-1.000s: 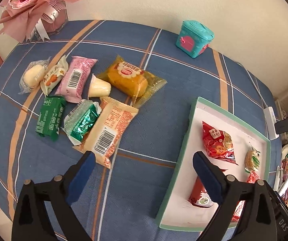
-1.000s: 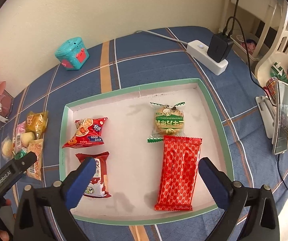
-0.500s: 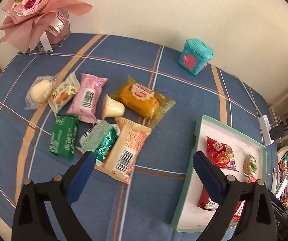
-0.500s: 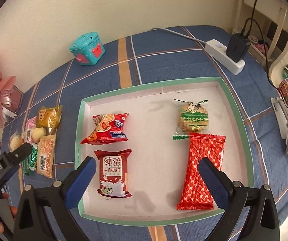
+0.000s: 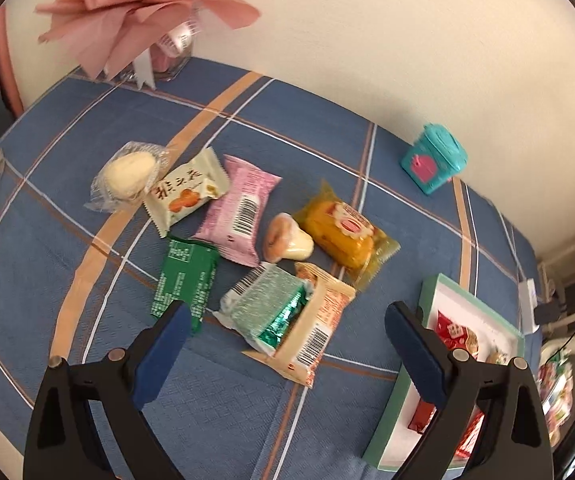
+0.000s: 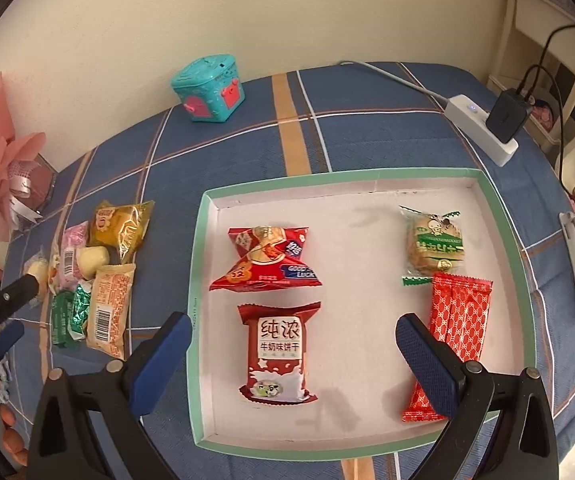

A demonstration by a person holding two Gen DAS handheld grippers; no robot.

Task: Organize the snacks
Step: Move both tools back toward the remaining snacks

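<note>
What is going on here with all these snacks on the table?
A person holding a gripper in each hand is sorting snacks into a green-rimmed tray. Four packets already lie in it, among them a long red packet. The left gripper hangs open over the loose pile on the blue checked cloth, above a silver-green packet that rests on an orange packet. The right gripper is open and empty above the tray.
</note>
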